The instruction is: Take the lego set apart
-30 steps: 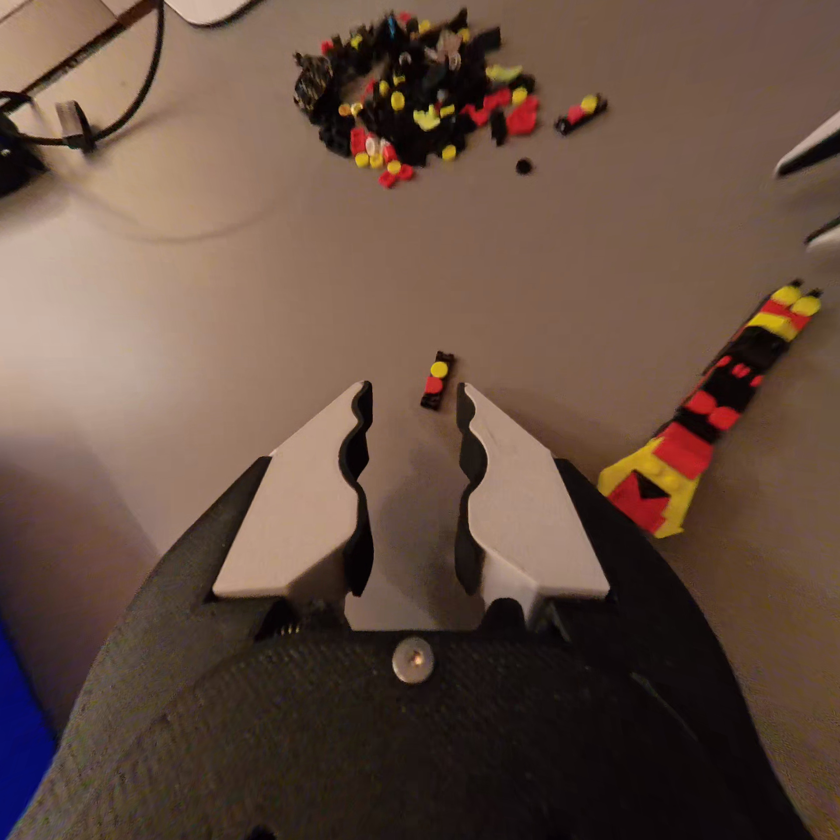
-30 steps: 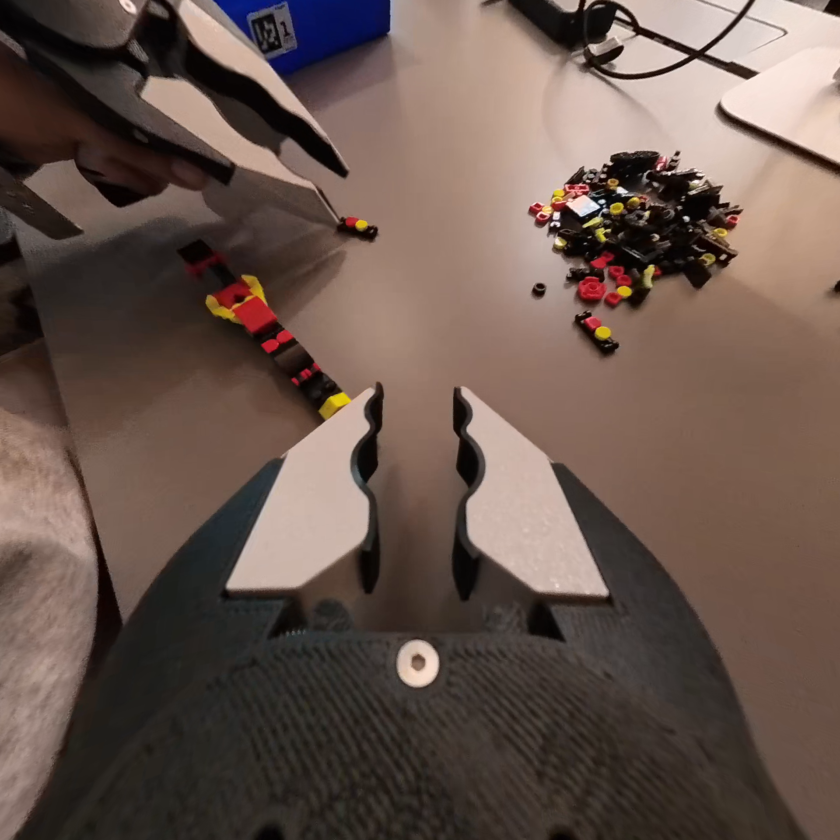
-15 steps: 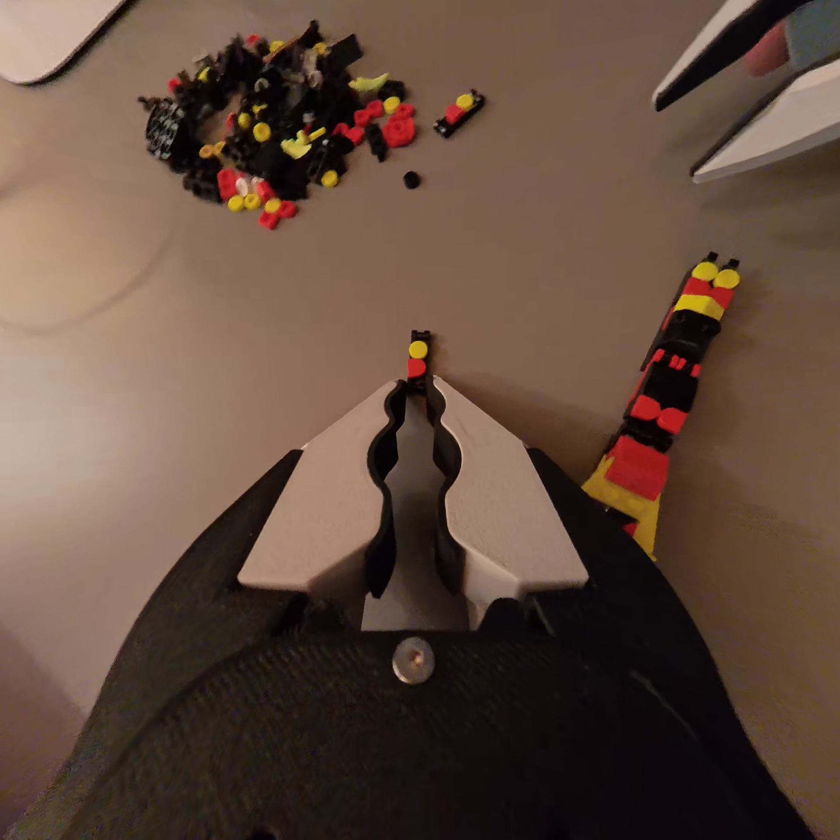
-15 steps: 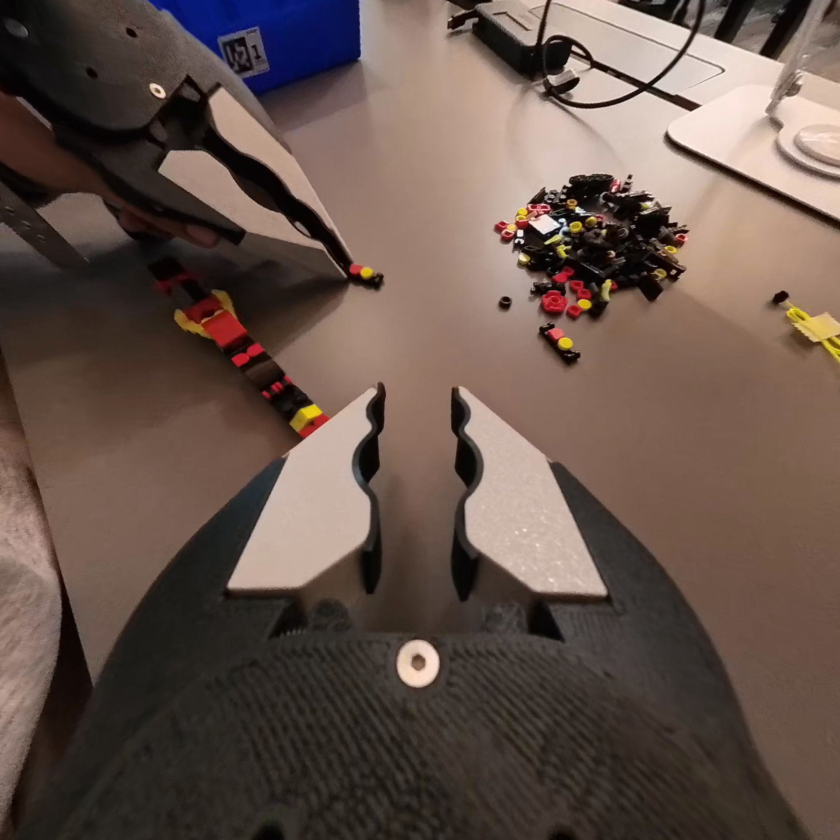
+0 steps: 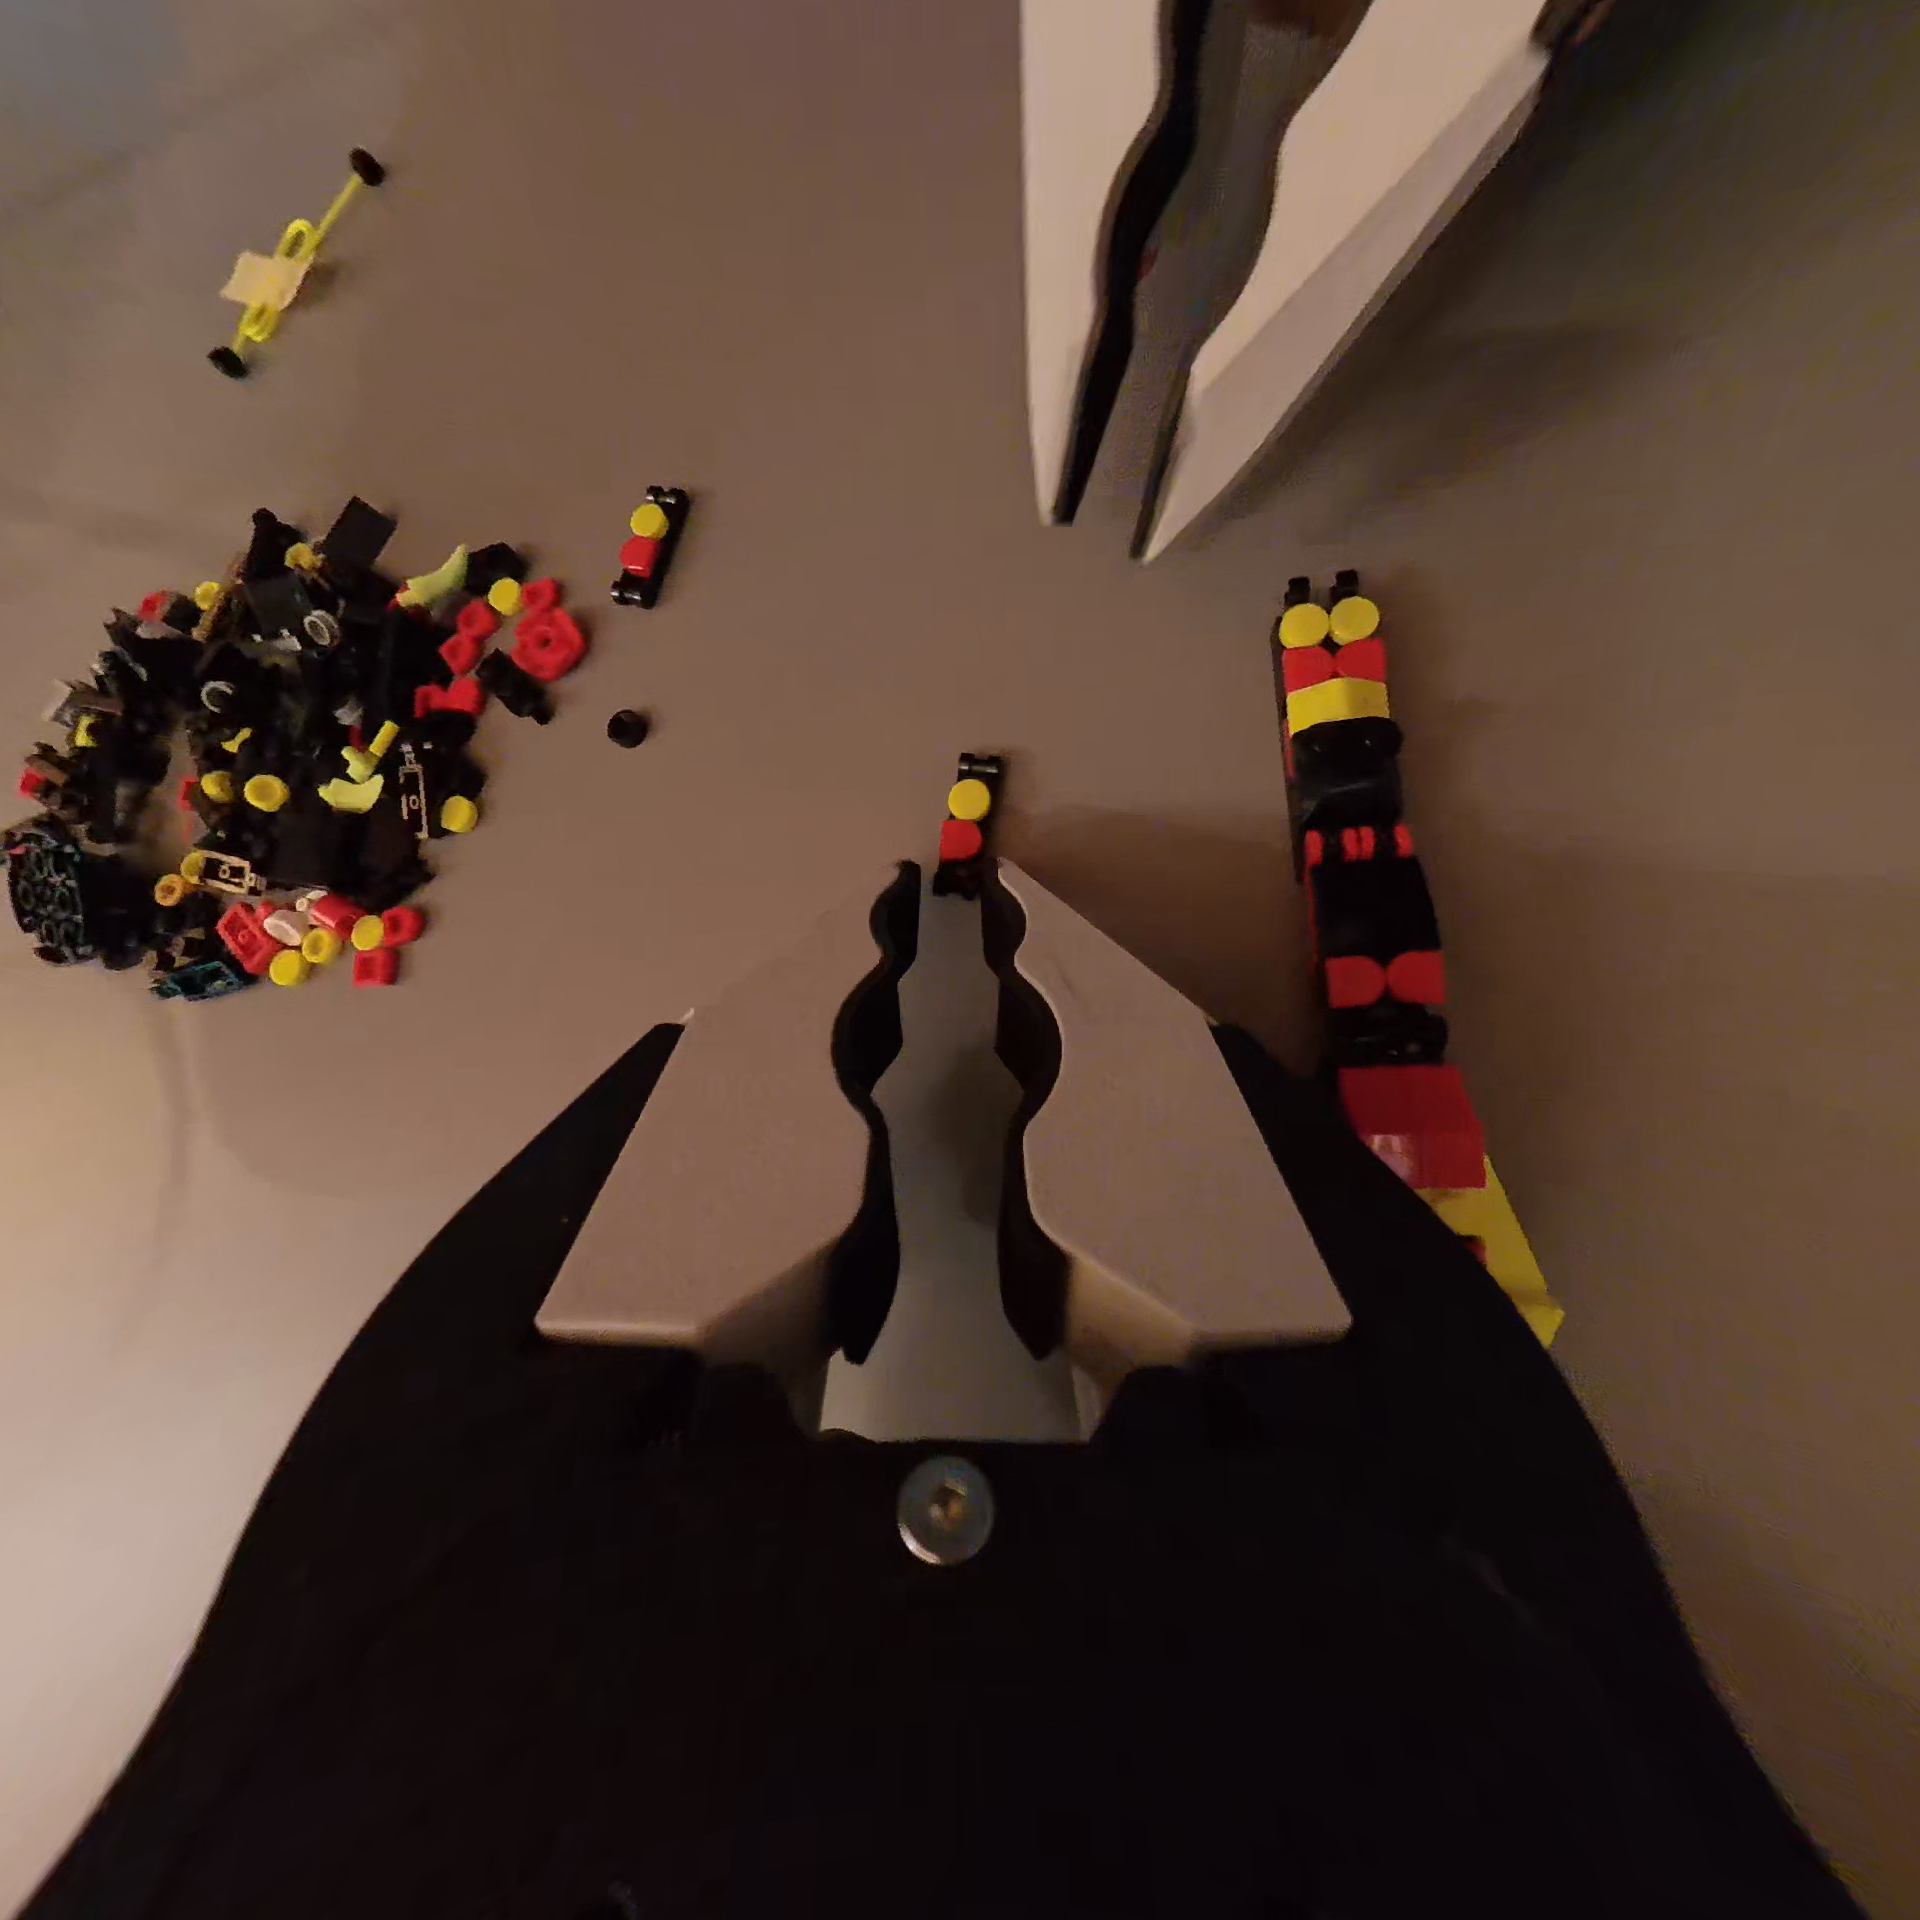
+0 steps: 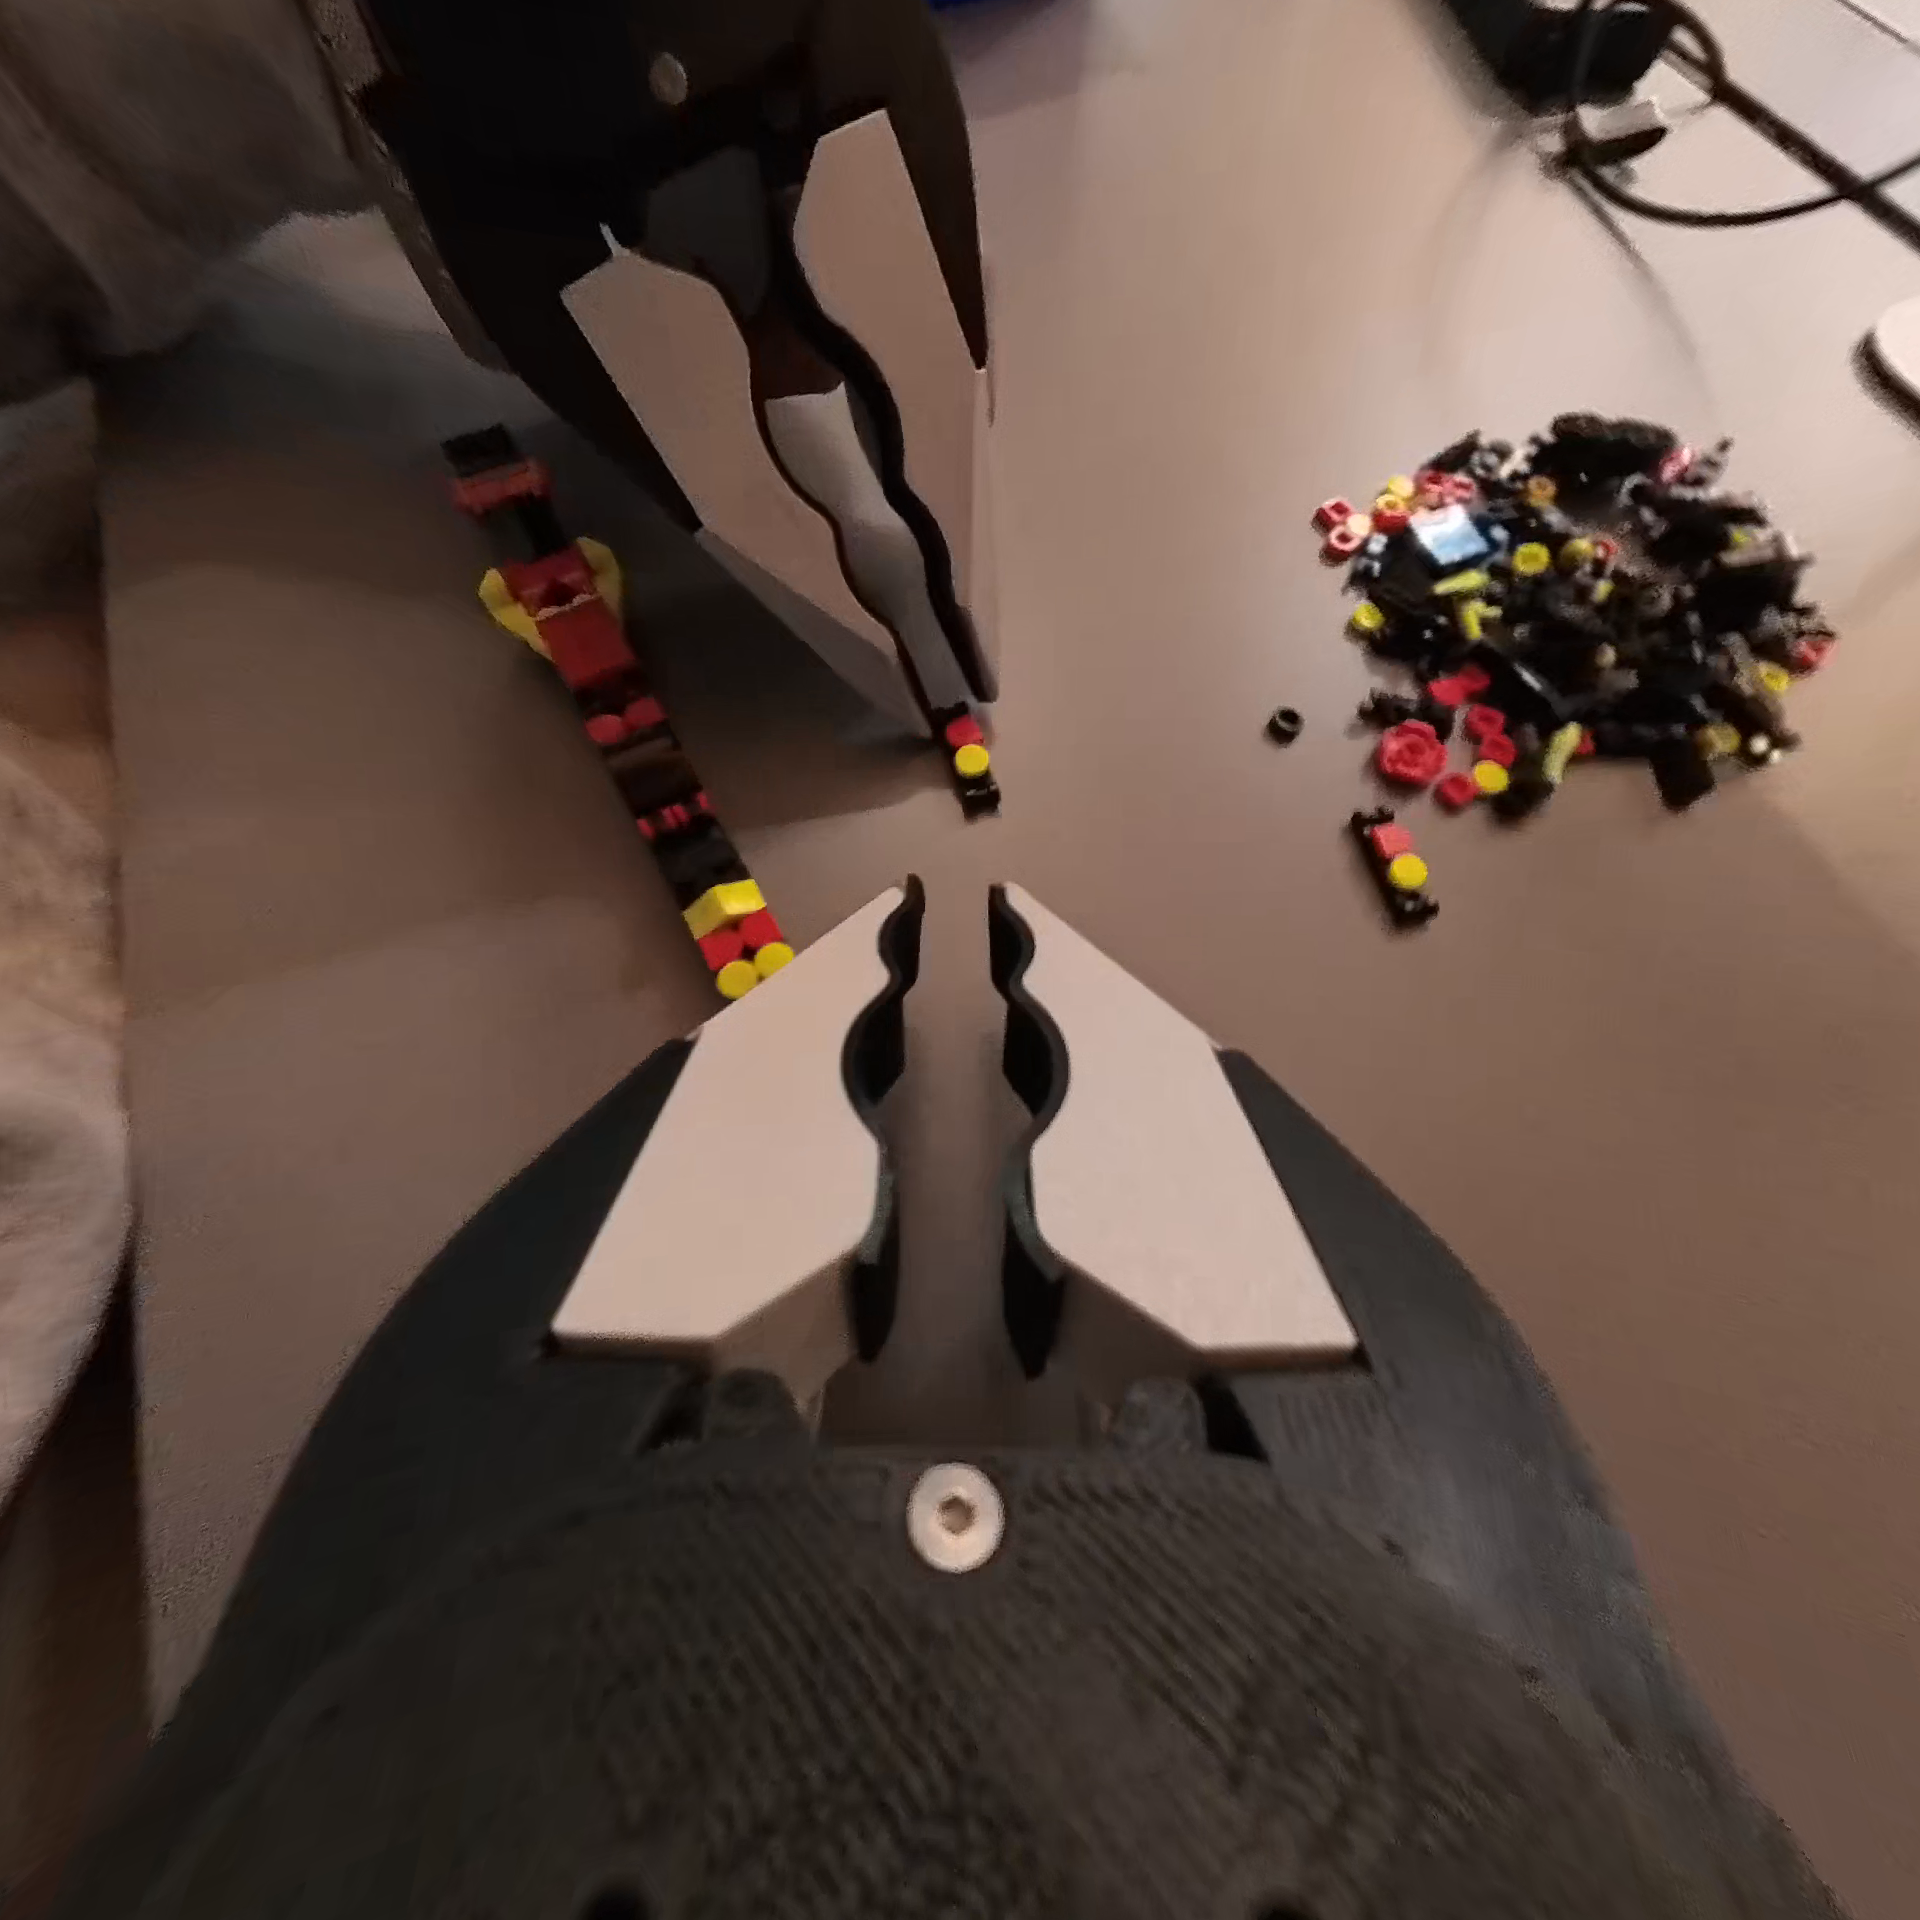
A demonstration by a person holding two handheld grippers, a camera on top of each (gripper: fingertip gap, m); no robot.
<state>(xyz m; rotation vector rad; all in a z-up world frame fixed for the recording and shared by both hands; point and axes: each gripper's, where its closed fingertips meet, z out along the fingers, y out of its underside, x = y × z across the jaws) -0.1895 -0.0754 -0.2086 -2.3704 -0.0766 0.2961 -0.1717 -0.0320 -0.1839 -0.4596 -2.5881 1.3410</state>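
My left gripper [image 5: 958,875] is shut on the near end of a small black strip with a red and a yellow stud [image 5: 966,816], low over the table. In the right wrist view the left gripper [image 6: 956,712] comes down from the top with the strip [image 6: 971,764] at its tips. My right gripper [image 6: 954,896] is empty, its jaws a narrow gap apart, and points at the strip's free end a short way off. It also shows at the top of the left wrist view [image 5: 1101,535]. A long black, red and yellow lego assembly [image 5: 1351,914] [image 6: 665,769] lies flat beside both grippers.
A pile of loose black, red and yellow pieces [image 5: 260,748] [image 6: 1579,623] lies to the side. Near it are a second small strip [image 5: 649,545] [image 6: 1397,868] and a black round piece [image 5: 625,727]. A yellow axle part [image 5: 281,270] lies farther off. Cables [image 6: 1662,156] lie at the back. One gripper's finger ends stand about 6 centimeters off the other's. The black round piece [image 5: 625,727] lies around 7 centimeters away from my left fingertips. It turns up in the right wrist view [image 6: 1288,726] as well.
My left gripper closed on the small strip and swung round with it. My right gripper moved in to face it tip to tip, and its jaws narrowed.
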